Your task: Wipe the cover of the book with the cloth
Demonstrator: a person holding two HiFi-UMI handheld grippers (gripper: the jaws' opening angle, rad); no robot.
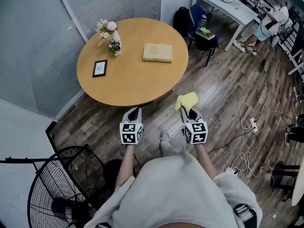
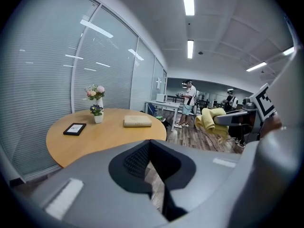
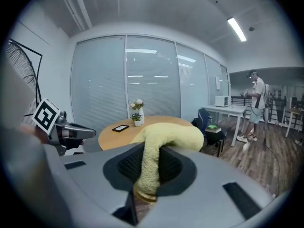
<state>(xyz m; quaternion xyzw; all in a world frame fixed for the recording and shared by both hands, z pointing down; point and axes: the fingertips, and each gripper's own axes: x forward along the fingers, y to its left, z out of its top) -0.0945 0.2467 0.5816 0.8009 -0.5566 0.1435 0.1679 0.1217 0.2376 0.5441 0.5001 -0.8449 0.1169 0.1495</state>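
The round tabletop [image 1: 133,82] stands ahead of the person. The book [image 1: 157,52] lies flat on its far right part, long axis crosswise. The right gripper [image 1: 189,110], nearer the book but well short of it, has its fingers pinching the yellow cloth [image 1: 186,100]. The left gripper [image 1: 134,111] has its fingers pressed together, empty.

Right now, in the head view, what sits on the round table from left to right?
First the frame, then the flowers, then the book.
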